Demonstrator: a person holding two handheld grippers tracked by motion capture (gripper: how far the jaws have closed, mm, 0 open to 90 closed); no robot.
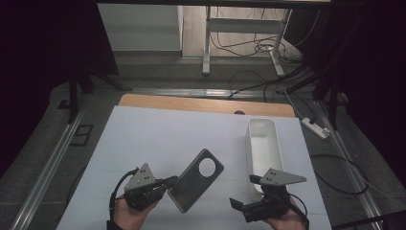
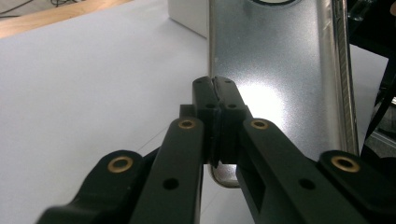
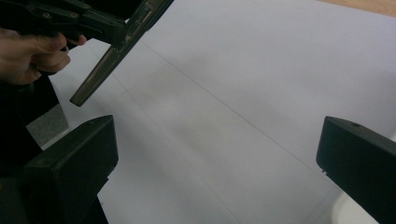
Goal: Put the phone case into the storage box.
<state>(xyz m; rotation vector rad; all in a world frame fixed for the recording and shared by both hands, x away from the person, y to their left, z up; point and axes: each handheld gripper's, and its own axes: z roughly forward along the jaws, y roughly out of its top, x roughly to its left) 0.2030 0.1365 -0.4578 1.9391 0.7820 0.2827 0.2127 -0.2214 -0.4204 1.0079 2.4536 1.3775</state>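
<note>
White paper [image 1: 158,139] covers the table, with a strip of bare wood [image 1: 206,103] showing along its far edge and dark floor with cables beyond. Near the front of the sheet, the left gripper [image 1: 173,181] has its jaws pressed together on the edge of a grey metal plate [image 1: 196,179], which has rounded corners and a round hole near its far end. In the left gripper view the two pads [image 2: 215,95] meet tight over the plate's [image 2: 275,70] rim, and the shiny brushed surface stretches away from them. The right gripper view shows the plate [image 3: 116,51] edge-on and lifted off the paper, tilted, with the person's left hand [image 3: 28,53] behind it. The right gripper [image 1: 237,205] sits well to the right of the plate, its jaws spread wide with nothing between them, over bare paper [image 3: 224,93]. A long white tray [image 1: 262,153] stands just beyond the right gripper, near the paper's right edge.
</note>
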